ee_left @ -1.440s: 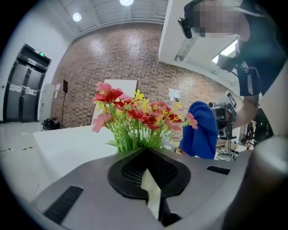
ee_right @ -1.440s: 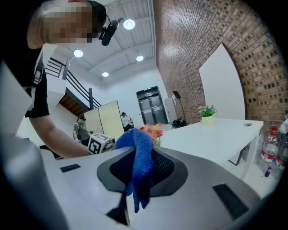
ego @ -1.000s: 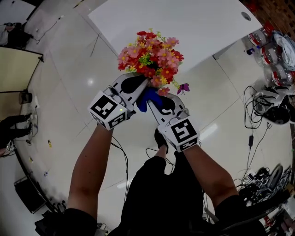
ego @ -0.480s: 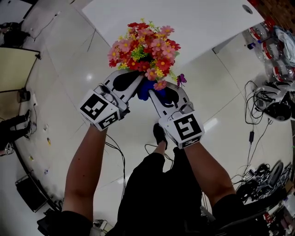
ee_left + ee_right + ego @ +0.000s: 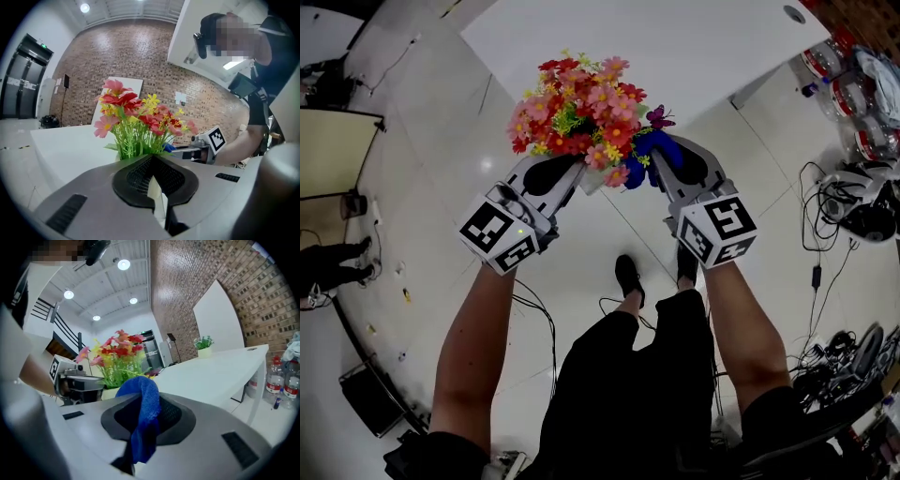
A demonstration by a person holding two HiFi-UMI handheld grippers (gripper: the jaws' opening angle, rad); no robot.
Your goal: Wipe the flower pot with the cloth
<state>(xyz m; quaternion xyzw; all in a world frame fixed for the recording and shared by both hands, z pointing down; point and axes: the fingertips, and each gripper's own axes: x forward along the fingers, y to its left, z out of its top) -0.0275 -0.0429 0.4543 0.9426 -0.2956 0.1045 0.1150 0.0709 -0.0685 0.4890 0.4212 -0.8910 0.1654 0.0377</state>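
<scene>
A bunch of red, pink and yellow artificial flowers [image 5: 577,108] fills the cream flower pot [image 5: 157,192], which is lifted off the floor. Only a sliver of its rim shows between the jaws of my left gripper [image 5: 579,173], which is shut on it. From above, the blooms hide the pot. My right gripper [image 5: 661,155] is shut on a blue cloth [image 5: 649,155] and is held to the right of the bouquet, close to a purple butterfly decoration [image 5: 656,116]. In the right gripper view the cloth [image 5: 145,418] hangs from the jaws, with the flowers [image 5: 117,357] and the left gripper [image 5: 79,380] beyond it.
A white table [image 5: 694,47] stands just beyond the flowers. Water bottles [image 5: 844,84] and cables [image 5: 825,234] lie on the tiled floor at the right. The person's shoes [image 5: 628,277] are below the grippers. A small potted plant [image 5: 204,345] sits on the table.
My right gripper has swung out from under the bouquet to its right side, carrying the blue cloth. The flowers and left gripper have shifted slightly up and left.
</scene>
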